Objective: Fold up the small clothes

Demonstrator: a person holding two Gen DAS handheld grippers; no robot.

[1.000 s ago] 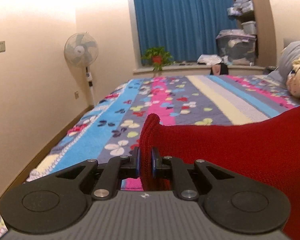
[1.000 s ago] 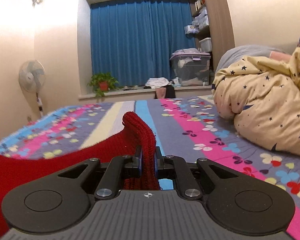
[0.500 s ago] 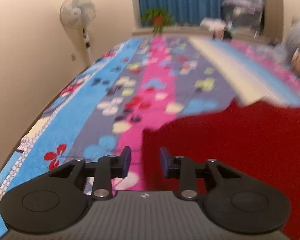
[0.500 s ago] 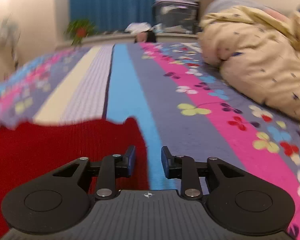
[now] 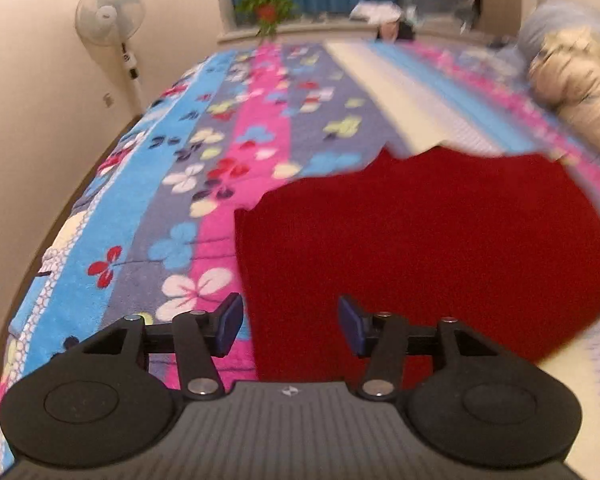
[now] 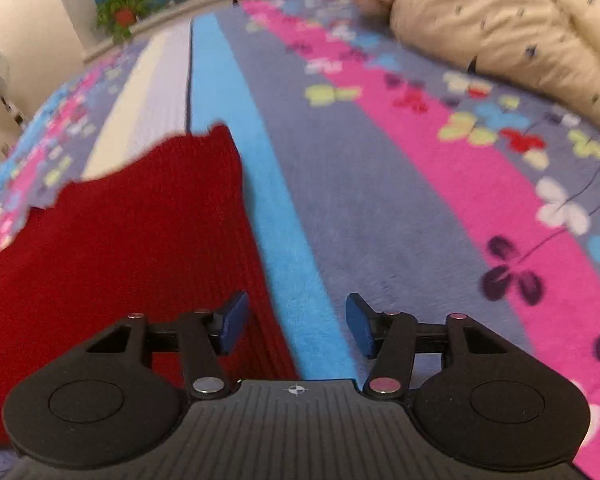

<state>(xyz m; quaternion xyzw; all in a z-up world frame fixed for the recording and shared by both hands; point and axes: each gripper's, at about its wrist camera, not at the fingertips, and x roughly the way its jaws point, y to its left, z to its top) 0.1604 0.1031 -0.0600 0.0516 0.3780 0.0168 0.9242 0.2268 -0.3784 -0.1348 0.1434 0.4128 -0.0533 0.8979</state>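
Observation:
A red knitted garment (image 5: 420, 248) lies flat on the striped, flowered bedspread (image 5: 204, 168). My left gripper (image 5: 290, 324) hovers above the garment's near left edge, its jaws opening, with nothing pressed between the blue pads. In the right wrist view the same red garment (image 6: 132, 240) fills the left side. My right gripper (image 6: 296, 326) hangs over its near right edge and the light blue stripe, jaws opening too, gripping nothing.
A cream star-patterned duvet (image 6: 500, 28) is heaped at the right side of the bed. A standing fan (image 5: 110, 14) is by the left wall. A potted plant (image 5: 266, 8) sits on the sill under blue curtains.
Both grippers let go of the red garment's corners and spread their jaws. The garment dropped flat onto the bed. Both cameras tilted downward and drew back from it.

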